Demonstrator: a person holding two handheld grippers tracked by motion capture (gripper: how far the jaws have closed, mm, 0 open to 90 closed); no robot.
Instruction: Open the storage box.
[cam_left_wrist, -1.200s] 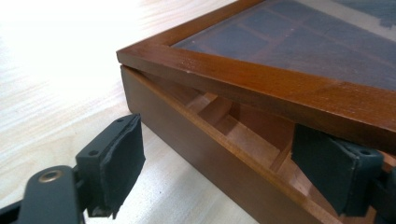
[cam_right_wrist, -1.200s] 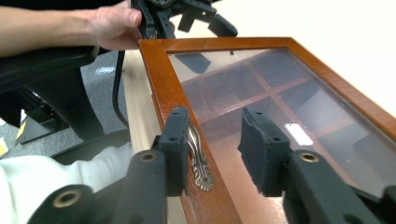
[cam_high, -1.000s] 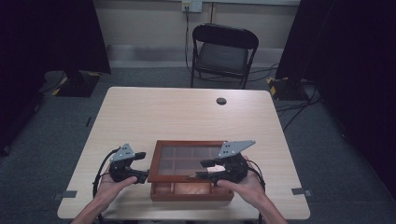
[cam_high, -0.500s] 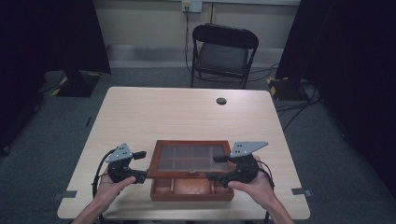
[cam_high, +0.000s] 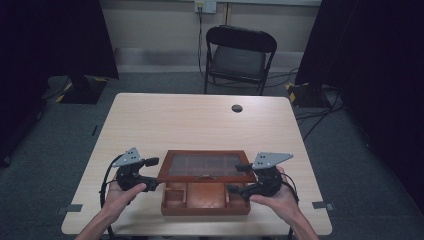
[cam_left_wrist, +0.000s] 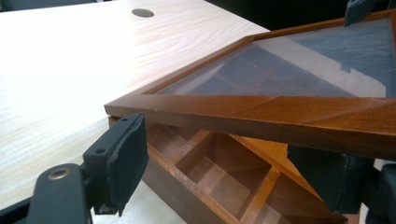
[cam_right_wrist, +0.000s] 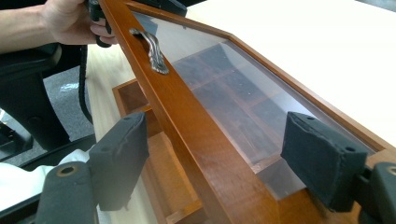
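A brown wooden box (cam_high: 205, 207) with several compartments sits at the table's near edge. Its glass lid (cam_high: 205, 165) is tilted up at the front over the open tray. My left gripper (cam_high: 150, 175) is at the lid's left front corner, open, with the frame (cam_left_wrist: 261, 112) running between the pads (cam_left_wrist: 123, 158). At the right front corner, my right gripper (cam_high: 239, 179) is open, and its jaws straddle the lid's front rail (cam_right_wrist: 187, 126). A metal handle (cam_right_wrist: 152, 49) is on that rail. Neither pair of pads presses on the wood.
The light wooden table (cam_high: 200, 120) stretches beyond the box, with a round dark cable hole (cam_high: 237, 108) near its far edge. A black folding chair (cam_high: 240, 55) stands behind the table. Dark curtains hang on both sides.
My right gripper has slid right along the lid's front to its corner. The left gripper has shifted a little outward. The lid stays lifted at the front.
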